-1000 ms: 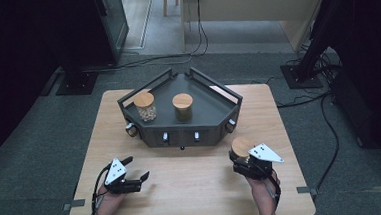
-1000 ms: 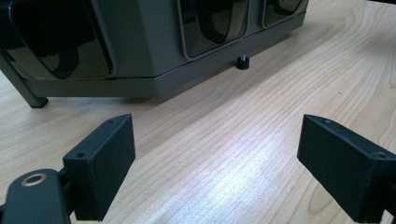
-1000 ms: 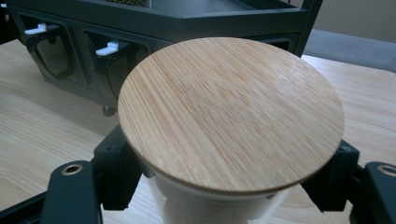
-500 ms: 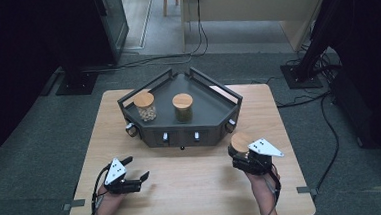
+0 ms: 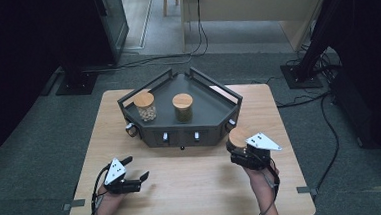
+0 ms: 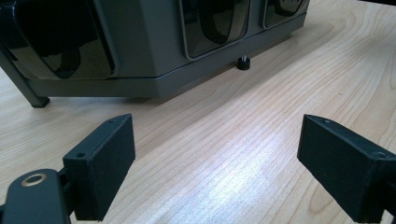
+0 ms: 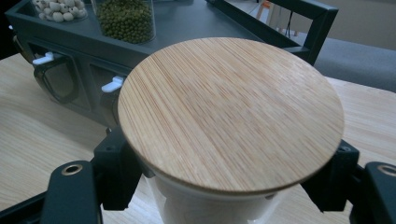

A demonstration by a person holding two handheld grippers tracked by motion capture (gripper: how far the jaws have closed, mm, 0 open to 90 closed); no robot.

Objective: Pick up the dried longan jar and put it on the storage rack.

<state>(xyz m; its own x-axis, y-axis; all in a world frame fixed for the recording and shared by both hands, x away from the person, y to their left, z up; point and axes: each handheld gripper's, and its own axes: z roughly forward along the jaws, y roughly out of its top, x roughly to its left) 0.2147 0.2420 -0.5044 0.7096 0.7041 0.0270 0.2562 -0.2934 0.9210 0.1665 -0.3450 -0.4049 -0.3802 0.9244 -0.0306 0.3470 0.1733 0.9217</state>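
Observation:
My right gripper (image 5: 239,152) is shut on a glass jar with a round wooden lid (image 5: 239,137), held just off the table in front of the dark tray's (image 5: 207,134) right corner. In the right gripper view the lid (image 7: 229,112) spreads across the black pads (image 7: 116,172) that press the jar's sides. On the tray stand a jar of pale beans (image 5: 145,106) and a jar of green beans (image 5: 182,107). My left gripper (image 5: 136,168) rests open at the table's near left, nothing between its jaws (image 6: 217,158).
The tray's front wall (image 6: 140,46) carries dark windows and small white handles (image 7: 112,85), and stands on short feet (image 6: 242,63). Bare wooden tabletop (image 5: 193,182) lies between my two hands. Cables and stand bases lie on the floor behind the table.
The right gripper has lifted the jar a little and carried it slightly toward the tray. The left gripper has kept still.

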